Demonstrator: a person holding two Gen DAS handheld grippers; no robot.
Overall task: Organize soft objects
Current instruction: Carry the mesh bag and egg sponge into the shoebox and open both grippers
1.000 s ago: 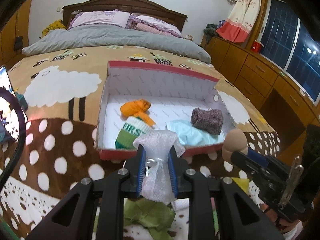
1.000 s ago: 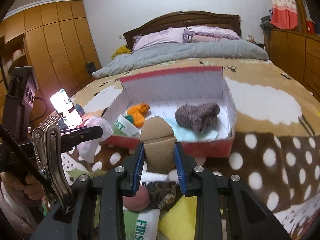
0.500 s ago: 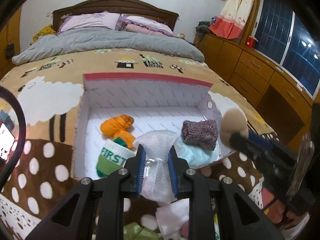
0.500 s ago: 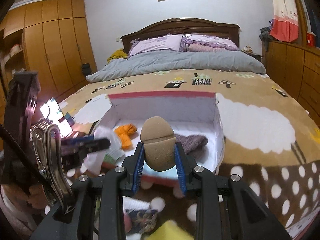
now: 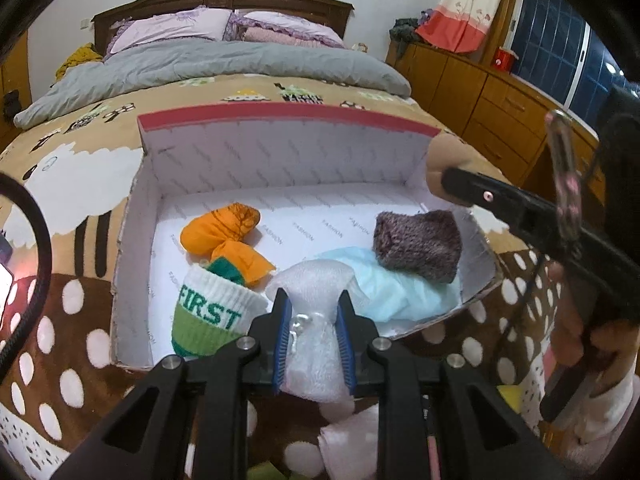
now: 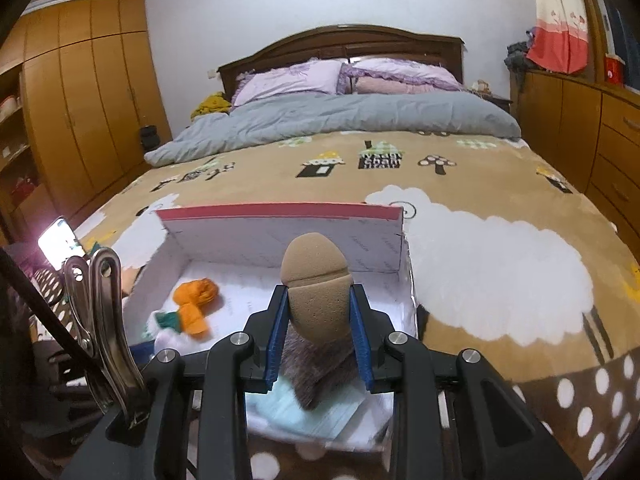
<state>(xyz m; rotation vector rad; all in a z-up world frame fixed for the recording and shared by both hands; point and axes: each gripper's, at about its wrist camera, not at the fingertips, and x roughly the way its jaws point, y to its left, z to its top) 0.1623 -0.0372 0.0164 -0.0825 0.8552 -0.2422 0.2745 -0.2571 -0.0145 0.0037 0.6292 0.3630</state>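
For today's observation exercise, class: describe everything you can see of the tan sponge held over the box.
The sponge is tan-brown, egg-shaped and finely porous, like soft foam. A groove runs across it below its rounded top, setting off a cap from the body. It stands upright, pinched at its lower sides between the blue pads of the right claw, its top sticking out above them. It hangs over the right end of the box, above the grey knit roll, touching only the pads.

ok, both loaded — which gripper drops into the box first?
Probably right: its sponge already hangs inside the box, above the knit roll. The left's pouch sits at the near rim.
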